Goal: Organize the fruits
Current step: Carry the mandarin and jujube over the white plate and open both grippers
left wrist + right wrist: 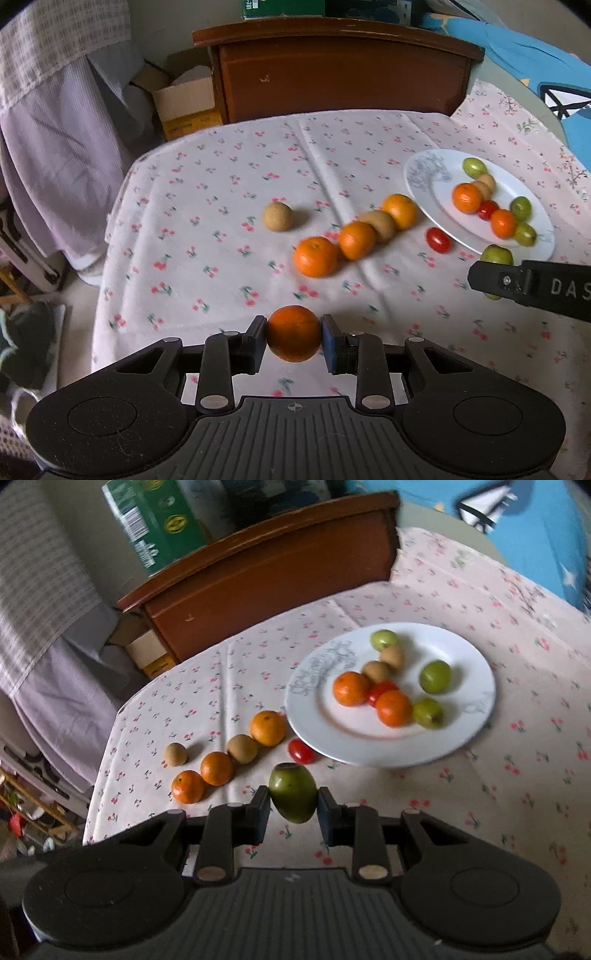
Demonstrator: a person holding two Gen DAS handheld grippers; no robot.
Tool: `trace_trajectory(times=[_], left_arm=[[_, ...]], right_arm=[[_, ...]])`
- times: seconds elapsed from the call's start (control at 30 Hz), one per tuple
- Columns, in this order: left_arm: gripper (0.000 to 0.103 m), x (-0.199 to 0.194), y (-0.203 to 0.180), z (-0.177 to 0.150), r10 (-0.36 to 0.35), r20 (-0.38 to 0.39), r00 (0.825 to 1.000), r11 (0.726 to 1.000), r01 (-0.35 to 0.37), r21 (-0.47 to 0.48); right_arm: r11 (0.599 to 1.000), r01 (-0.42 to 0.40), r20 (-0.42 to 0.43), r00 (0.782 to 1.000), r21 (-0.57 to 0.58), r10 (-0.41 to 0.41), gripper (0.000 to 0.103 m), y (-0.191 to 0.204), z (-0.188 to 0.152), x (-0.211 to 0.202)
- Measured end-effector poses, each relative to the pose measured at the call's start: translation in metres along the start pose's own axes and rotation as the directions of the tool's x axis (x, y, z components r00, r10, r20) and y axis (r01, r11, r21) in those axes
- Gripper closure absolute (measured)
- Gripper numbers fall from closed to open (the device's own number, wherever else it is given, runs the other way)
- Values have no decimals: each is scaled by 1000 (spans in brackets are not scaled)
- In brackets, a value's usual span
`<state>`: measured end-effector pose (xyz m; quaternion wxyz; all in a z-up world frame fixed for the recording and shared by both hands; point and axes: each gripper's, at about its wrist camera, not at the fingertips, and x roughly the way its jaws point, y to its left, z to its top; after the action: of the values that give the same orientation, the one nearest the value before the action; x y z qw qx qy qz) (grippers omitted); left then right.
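Left gripper (293, 334) clamped on a small orange (293, 332), pads pressed to both sides, held clear above the cherry-print tablecloth (221, 184). Right gripper (293, 803) clamped likewise on a green fruit (293, 797), stem end up, held above the cloth just short of the white plate (369, 753).

On the cloth: a diagonal row of orange (316, 256), orange (357, 240), brown round fruit (382, 224), orange (399, 211), with a second brown fruit (277, 217) apart to the left and a cherry tomato (438, 240) near the plate rim. On the plate: two oranges, a tomato, two brown fruits and three green ones, mixed.

Sorting judged well under way, both claws loaded, placement not yet made.

Risks from here:
- Round fruit rolling off on release, given the creased cloth and nothing to stop it; likeliest if let go from height.
- Row knocked askew if the held orange came down touching the end orange, these standing close together.
- Green fruit slipping, gripped across a smooth narrow waist.
- Tomato near the rim nudged or crushed by a passing finger.
- Grippers colliding, the right one's finger showing close in the left view.
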<state>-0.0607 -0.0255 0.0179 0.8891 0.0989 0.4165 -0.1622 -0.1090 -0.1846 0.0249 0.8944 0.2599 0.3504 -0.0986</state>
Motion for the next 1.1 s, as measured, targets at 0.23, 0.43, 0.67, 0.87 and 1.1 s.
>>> trace_trajectory(times=[0.23,0.43,0.67,0.87,1.1], left_arm=[[75,-11,-17,11,-33,6,999,999,33,-28],[75,-17,-32,27,-65,28,997,997,66,-34],[75,-15,-50,42,-70,26,997,997,70,-9],[75,-9,-68,59,-94,30,995,996,94,0],[75,1,-88,72,-140,28,990,990,139,19]], right_arm=[[998,50,59,997,-29,-49,76,-6,12,-19],[998,49,91,995,-32,-46,76,-16,25,-30],[998,66,50,997,20,-67,76,-25,30,-24],[995,47,75,996,86,-53,76,-47,54,-31],[996,-1,25,1000,92,-1,76,-67,88,-23]])
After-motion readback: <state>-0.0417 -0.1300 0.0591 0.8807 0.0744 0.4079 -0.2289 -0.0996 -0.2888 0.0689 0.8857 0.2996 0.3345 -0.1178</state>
